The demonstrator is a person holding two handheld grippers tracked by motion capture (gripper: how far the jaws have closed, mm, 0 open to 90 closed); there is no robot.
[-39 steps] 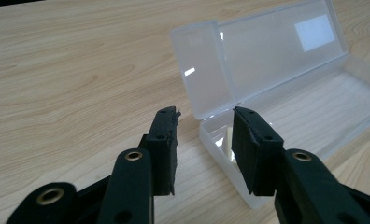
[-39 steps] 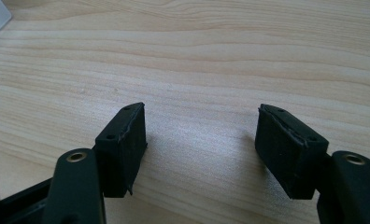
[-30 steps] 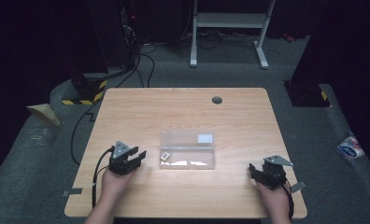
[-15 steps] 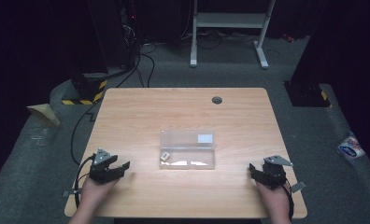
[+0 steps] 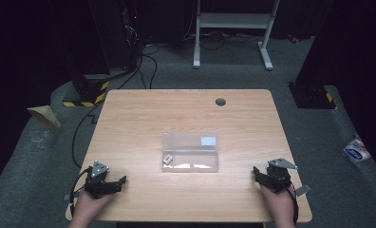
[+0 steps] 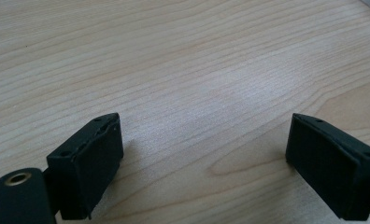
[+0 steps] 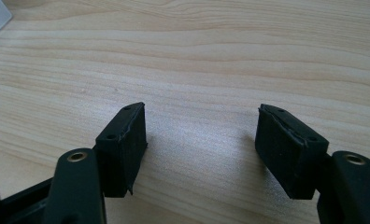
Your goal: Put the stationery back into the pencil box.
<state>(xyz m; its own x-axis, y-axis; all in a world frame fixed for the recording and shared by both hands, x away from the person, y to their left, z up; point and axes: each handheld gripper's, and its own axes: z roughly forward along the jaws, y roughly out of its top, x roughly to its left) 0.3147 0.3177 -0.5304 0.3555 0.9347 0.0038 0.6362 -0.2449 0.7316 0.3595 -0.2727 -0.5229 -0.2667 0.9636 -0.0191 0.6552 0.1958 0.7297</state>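
Both tongs, left [image 5: 114, 184] and right [image 5: 261, 175], sat apart, empty, on light wooden counter [image 5: 186, 114]; best approach clear plastic box [image 5: 190, 152] squarely from either end.

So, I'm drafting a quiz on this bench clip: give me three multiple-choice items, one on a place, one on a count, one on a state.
1. Where is the clear box?
A. mid-table, between the grippers
B. on the floor
C. at the far left corner

2. How many grippers rest on the wooden table?
A. one
B. two
C. three

3. How do the left gripper jaws stand?
A. shut on the box
B. shut on nothing
C. open

Answers: 1 A, it lies mid-table; 2 B, the right gripper is the second; 3 C, bare wood shows between them.
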